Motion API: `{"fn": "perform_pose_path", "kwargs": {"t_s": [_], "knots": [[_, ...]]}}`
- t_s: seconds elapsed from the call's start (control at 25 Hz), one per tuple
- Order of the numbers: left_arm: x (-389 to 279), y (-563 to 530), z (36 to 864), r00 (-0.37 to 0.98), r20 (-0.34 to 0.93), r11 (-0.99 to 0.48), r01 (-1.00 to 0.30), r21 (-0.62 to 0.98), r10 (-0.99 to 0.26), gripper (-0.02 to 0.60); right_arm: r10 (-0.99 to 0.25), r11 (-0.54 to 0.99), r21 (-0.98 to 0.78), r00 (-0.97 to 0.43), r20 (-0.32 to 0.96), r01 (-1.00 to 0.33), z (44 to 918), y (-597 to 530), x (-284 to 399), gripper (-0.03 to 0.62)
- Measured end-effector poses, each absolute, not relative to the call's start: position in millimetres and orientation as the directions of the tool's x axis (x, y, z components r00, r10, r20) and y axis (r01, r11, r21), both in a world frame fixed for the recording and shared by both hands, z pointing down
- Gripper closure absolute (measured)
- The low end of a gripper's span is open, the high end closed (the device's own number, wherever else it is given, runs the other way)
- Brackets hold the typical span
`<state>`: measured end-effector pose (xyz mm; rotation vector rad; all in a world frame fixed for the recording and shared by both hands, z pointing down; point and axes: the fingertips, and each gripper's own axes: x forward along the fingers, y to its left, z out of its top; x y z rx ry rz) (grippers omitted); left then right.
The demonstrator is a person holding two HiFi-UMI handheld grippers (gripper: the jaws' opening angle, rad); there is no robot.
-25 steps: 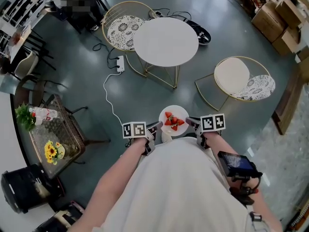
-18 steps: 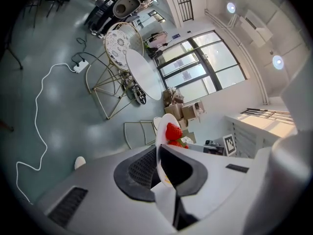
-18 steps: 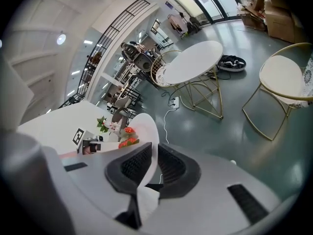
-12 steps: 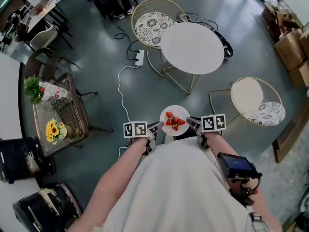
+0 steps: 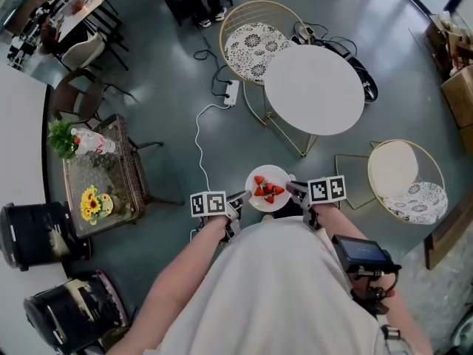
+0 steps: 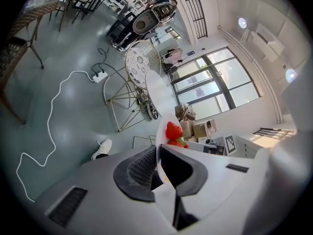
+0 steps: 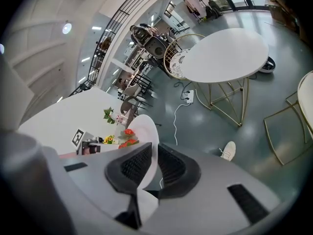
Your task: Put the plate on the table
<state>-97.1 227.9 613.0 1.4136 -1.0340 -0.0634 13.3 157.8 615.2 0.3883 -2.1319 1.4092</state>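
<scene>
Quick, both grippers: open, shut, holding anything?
Left gripper: shut on the rim of the round white plate of strawberries.
Right gripper: shut on the same plate's opposite rim.

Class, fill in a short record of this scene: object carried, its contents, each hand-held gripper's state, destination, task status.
Object carried: white plate
Contents: strawberries
Left hand-held gripper: shut on the plate's left rim
Right hand-held gripper: shut on the plate's right rim
Destination: round white table, top bare
Task status: plate held in the air, not yet on the table
</scene>
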Motion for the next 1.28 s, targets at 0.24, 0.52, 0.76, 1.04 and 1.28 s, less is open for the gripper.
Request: {"fn": "perform_pose_path", "kwargs": {"t_s": [0.24,0.52,0.76,1.04,1.28], "knots": [[-109.6,205.4,599.0,0.606,0.559,0.203,-0.555,0.807,-0.566,0.558,0.036,0.380,-0.762,-0.815,0.578,-0.524,604.9,141.0,5.3,0.553],[-103.6,148.5,595.1,0.591,0.589,0.208,-0.586,0.783,-0.551,0.558,0.053,0.355,-0.776,-0.817,0.574,-0.522,609.9,85.5,10.7,0.553],[-109.6,92.4,593.2,0.553,0.617,0.244,-0.601,0.761,-0.560,0.558,0.095,0.375,-0.793,-0.832,0.547,-0.479,608.9,26.5,3.2,0.553],[-106.2,42.3,596.7,0.565,0.620,0.214,-0.621,0.754,-0.544,0.558,0.058,0.370,-0.788,-0.834,0.548,-0.492,615.9,-22.5,12.1,0.553],[-96.9,10.1,587.1,0.574,0.600,0.190,-0.615,0.765,-0.557,0.558,0.042,0.378,-0.781,-0.833,0.551,-0.497,605.3,-53.6,18.1,0.553]]}}
